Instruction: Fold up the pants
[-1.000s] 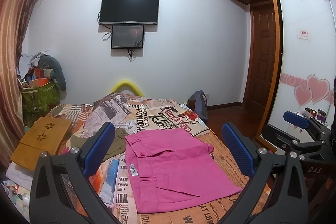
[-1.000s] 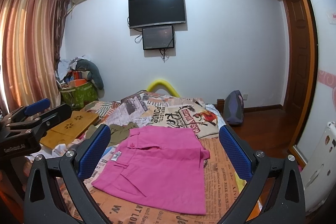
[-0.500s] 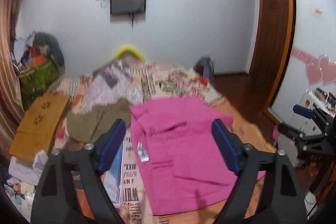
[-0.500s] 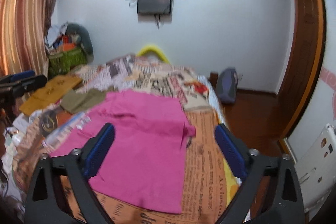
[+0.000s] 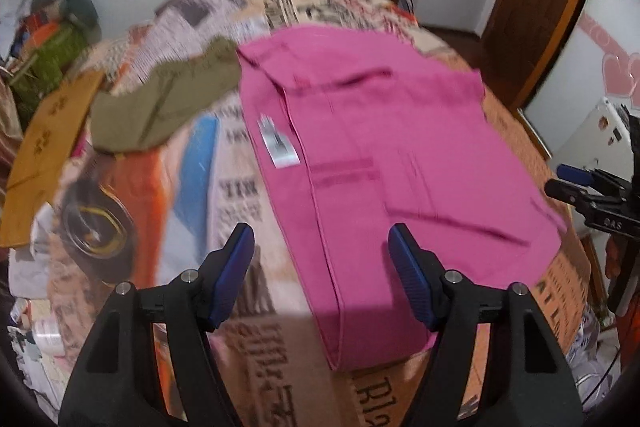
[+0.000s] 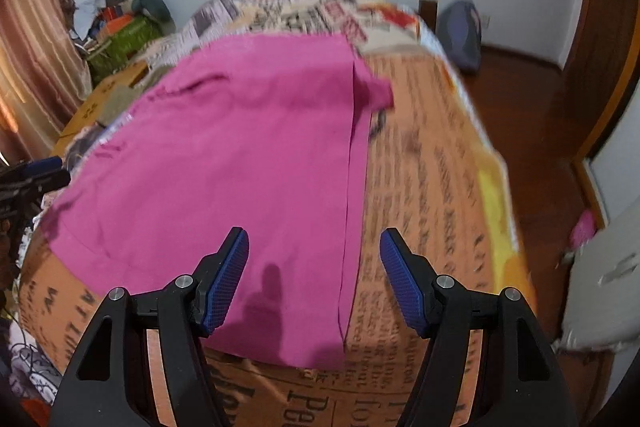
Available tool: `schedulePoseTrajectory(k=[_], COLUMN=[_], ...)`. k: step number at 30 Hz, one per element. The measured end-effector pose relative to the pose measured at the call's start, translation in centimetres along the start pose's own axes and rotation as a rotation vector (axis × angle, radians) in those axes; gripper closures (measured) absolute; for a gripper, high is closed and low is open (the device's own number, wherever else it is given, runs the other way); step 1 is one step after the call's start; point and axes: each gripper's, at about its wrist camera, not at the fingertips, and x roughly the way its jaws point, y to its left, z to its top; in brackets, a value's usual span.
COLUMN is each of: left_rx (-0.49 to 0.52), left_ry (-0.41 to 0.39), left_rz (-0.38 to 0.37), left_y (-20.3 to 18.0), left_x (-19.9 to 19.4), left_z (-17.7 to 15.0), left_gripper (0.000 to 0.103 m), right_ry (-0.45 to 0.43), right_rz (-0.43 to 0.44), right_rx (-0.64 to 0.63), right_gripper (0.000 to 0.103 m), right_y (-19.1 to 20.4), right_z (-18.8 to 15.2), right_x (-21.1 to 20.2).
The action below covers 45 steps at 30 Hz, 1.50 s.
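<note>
Directly below both tongs, pink pants (image 5: 400, 155).

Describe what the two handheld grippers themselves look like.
Both match: the left gripper and the right gripper each have a black angular frame with triangular cut-outs, silver pivot bolts, and two fingers faced with blue ribbed pads. No cables or sleeves show.

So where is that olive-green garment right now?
In the left view the olive garment lies on the bed, touching the far left corner of the pink pants and right of the tan board.
</note>
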Motion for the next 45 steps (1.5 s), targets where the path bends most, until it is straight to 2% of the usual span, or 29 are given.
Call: schedulePoseTrajectory(k=[3, 4, 5, 6, 7, 9, 11, 12, 14, 17, 21, 27, 29, 35, 40, 45], left_rx=[-0.033, -0.046, -0.055, -0.06, -0.063, -0.051, -0.033, -0.026, -0.023, -0.002, 0.003, -0.002, -0.009, 0.005, 0.026, 0.015], left_ry=[0.031, 0.029, 0.033, 0.037, 0.037, 0.039, 0.038, 0.032, 0.026, 0.023, 0.034, 0.058, 0.036, -0.025, -0.031, 0.021], left_rz=[-0.04, -0.052, -0.064, -0.073, -0.077, -0.08, -0.072, -0.059, -0.049, -0.01, -0.019, -0.033, -0.023, -0.006, -0.014, -0.03], left_y=[0.2, 0.3, 0.3, 0.3, 0.2, -0.1, -0.5, -0.5, -0.4, 0.0, 1.2, 1.6, 1.9, 2.2, 2.3, 2.7], left_x=[1.0, 0.9, 0.9, 1.0, 0.9, 0.7, 0.6, 0.6, 0.6, 0.6, 0.4, 0.1, -0.4, -0.9, 1.5, 5.4], left_z=[-0.6, -0.8, -0.8, -0.7, -0.8, -0.8, -0.7, -0.7, -0.7, -0.8, -0.8, 0.1, 1.1, 5.5, 9.2, 11.1], left_gripper=[0.038, 0.039, 0.043, 0.05, 0.052, 0.063, 0.068, 0.073, 0.075, 0.082, 0.082, 0.082, 0.082, 0.077, 0.072, 0.07], right_ry=[0.035, 0.049, 0.057, 0.057, 0.054, 0.057, 0.055, 0.053, 0.054, 0.054, 0.052, 0.073, 0.056, -0.023, -0.072, -0.076], right_rz=[0.012, 0.021, 0.046, 0.064, 0.073, 0.089, 0.07, 0.071, 0.08, 0.071, 0.085, 0.074, 0.066, 0.066, 0.066, 0.054], right_rx=[0.014, 0.018, 0.031, 0.048, 0.063, 0.069, 0.052, 0.042, 0.036, 0.011, 0.008, 0.008, 0.006, -0.002, 0.014, 0.045], right_gripper=[0.038, 0.042, 0.048, 0.05, 0.053, 0.067, 0.081, 0.082, 0.089, 0.092, 0.092, 0.083, 0.077, 0.073, 0.065, 0.06], right_y=[-0.1, -0.1, -0.2, -0.3, -0.5, -0.6, -0.5, -0.4, -0.3, 0.5, 1.0, 0.9, 0.7, 0.4, -0.6, -2.2], right_z=[-0.5, -0.6, -0.9, -1.0, -1.1, -1.3, -1.5, -1.6, -1.7, -1.4, -1.6, -0.8, -0.1, 3.2, 6.3, 8.7], right_x=[1.1, 1.5, 1.7, 1.8, 1.7, 1.6, 1.5, 1.4, 1.3, 1.3, 0.8, 0.6, 0.3, 0.2, 1.7, 4.7])
